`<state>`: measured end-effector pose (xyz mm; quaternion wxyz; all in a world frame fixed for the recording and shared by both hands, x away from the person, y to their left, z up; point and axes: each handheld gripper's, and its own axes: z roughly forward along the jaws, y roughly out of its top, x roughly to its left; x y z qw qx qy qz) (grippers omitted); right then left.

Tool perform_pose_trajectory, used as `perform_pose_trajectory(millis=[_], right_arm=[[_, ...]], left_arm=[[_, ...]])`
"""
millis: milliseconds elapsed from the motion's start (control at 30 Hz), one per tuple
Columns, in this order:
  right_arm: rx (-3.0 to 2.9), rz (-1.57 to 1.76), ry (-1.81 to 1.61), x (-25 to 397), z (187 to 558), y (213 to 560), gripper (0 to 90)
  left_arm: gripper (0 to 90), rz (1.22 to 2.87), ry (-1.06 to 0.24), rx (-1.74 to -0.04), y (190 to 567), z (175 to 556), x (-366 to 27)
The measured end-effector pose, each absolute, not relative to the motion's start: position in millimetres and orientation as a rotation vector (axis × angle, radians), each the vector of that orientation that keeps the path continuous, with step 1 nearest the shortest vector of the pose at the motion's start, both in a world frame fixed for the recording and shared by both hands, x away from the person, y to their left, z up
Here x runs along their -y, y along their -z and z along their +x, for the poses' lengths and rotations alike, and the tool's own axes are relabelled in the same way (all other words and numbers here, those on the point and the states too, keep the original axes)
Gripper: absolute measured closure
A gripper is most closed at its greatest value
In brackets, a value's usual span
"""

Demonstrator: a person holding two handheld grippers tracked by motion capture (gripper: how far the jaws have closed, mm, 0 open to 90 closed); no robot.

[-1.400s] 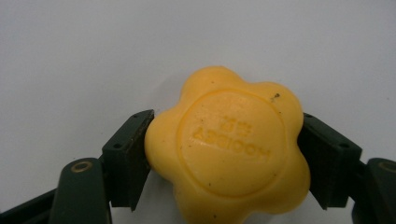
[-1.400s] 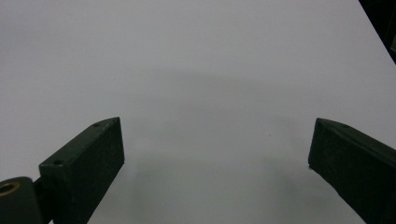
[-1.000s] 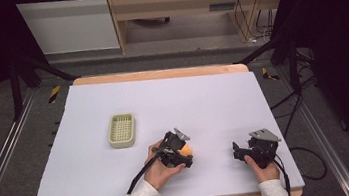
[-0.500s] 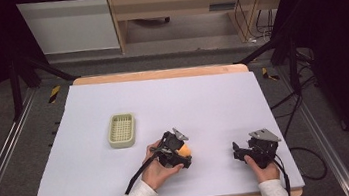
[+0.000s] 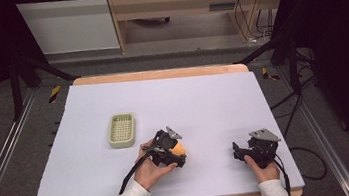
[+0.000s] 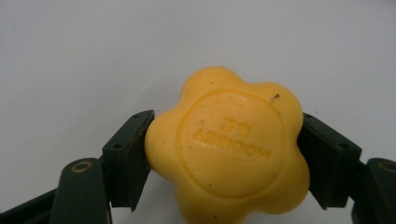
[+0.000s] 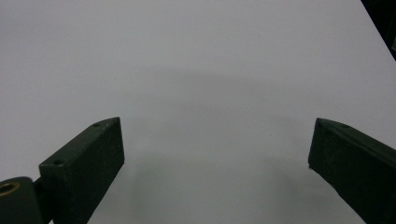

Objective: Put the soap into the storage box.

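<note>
**Soap pinched, dish waiting**

Little has moved since a second ago: my left claw (image 5: 177,154) sits at nearly the same spot on the front of the white-covered worktop (image 5: 213,98), and my right claw (image 5: 239,151) has not shifted at all.

My left claw pinches the yellow flower-shaped bar of soap (image 6: 229,151), one black jaw pressed against each side of it, low over the sheet. I cannot tell whether it rests on the surface or hangs just above. My right claw is spread wide over bare white sheet, holding nothing.

I judge the pale green slotted plastic soap dish (image 5: 121,130), near and to the left of my left claw, to be the target. My worry is the grip: the jaws bear on rounded lobes of a smooth bar, so a tilt or quick swing could let it twist out. Coming in low could also knock the light dish aside.
</note>
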<state>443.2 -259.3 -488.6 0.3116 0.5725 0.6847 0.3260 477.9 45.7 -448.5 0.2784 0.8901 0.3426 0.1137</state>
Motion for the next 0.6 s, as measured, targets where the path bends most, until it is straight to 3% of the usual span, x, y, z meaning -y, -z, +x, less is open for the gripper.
perform_pose_trajectory(millis=[600], right_arm=[[-1.806,1.517,-0.861,259.5,443.5,488.7,4.1]], left_arm=[[26.5,2.376,-0.317,-0.942,437.6,477.5,-75.6]])
